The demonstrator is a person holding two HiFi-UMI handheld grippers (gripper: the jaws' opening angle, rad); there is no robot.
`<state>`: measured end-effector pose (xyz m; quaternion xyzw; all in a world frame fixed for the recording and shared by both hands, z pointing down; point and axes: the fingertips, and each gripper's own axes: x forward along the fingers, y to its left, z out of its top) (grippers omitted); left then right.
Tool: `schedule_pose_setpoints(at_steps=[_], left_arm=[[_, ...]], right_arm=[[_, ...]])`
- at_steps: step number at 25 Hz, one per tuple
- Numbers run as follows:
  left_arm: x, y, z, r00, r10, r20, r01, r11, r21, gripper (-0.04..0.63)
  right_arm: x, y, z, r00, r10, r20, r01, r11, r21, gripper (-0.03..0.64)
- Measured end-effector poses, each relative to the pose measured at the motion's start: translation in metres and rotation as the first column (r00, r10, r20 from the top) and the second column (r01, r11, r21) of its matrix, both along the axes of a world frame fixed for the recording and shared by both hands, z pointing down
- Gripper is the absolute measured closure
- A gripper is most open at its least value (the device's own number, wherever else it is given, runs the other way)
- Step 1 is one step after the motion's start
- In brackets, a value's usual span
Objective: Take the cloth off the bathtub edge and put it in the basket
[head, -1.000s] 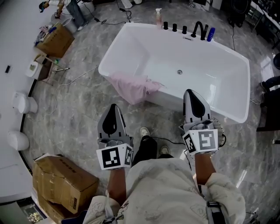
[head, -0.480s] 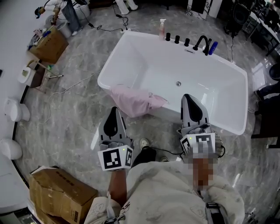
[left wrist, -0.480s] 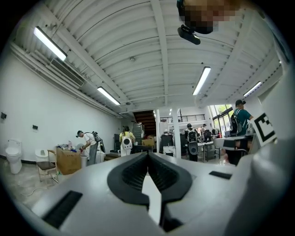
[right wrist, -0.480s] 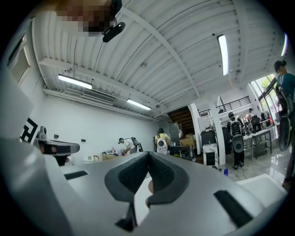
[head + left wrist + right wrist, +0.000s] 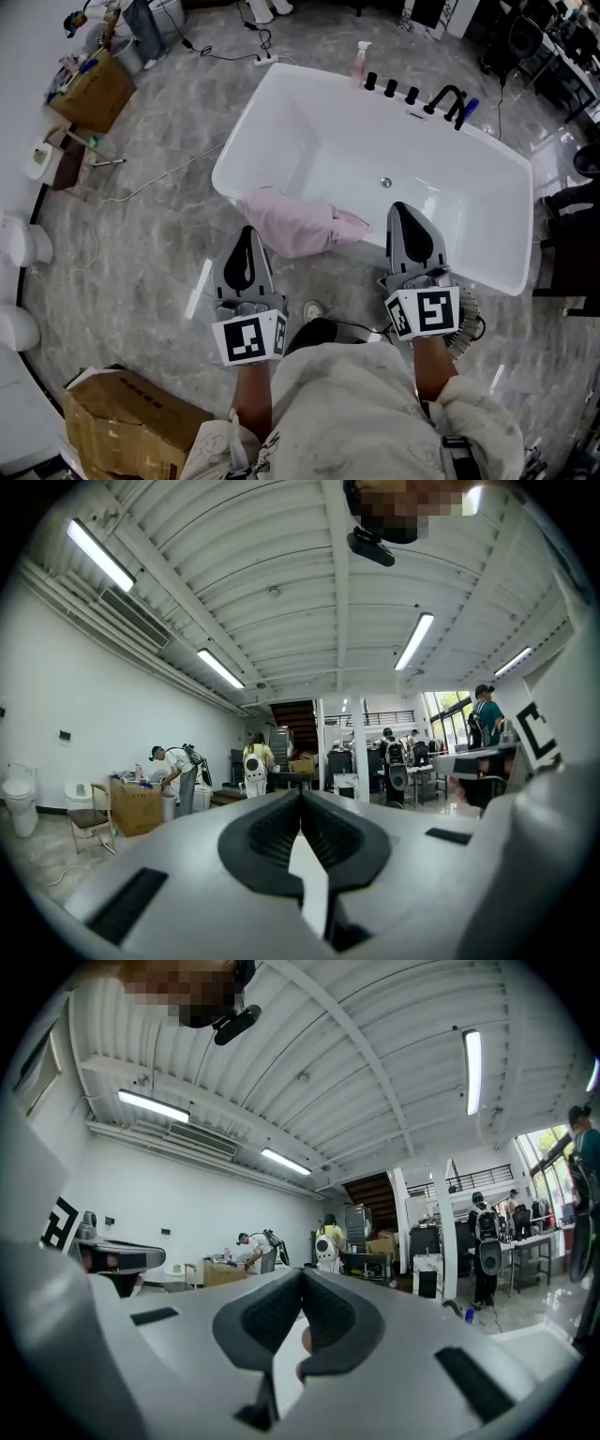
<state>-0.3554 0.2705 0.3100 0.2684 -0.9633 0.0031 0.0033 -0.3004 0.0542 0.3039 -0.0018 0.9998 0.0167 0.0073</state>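
Looking down, the pink cloth drapes over the bathtub rim, just ahead of the left gripper and right gripper. Both are pinched together and empty. Their own cameras catch the ceiling and distant people.

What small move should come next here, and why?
Probably reach the left hand-held gripper forward toward the cloth: it hangs over the tub edge just ahead, and that gripper is shut and empty.

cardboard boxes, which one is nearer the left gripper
The box at bottom left, not far from the left gripper; the other box stands far off at top left.
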Motion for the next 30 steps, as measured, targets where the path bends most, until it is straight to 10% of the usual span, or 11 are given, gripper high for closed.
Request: schedule_pose_setpoints(at_steps=[9,30], left_arm=[[-0.037,0.021,0.015,0.999,0.027,-0.032,-0.026,0.999,0.031,0.592],[-0.108,-0.051,0.088,0.985,0.135,-0.105,-0.144,0.986,-0.087,0.591]], right_arm=[[-0.031,0.035,0.015,0.998,0.022,-0.065,-0.017,0.996,0.090,0.629],[-0.109,-0.020,0.075,0.992,0.004,-0.128,-0.008,0.999,-0.033,0.629]])
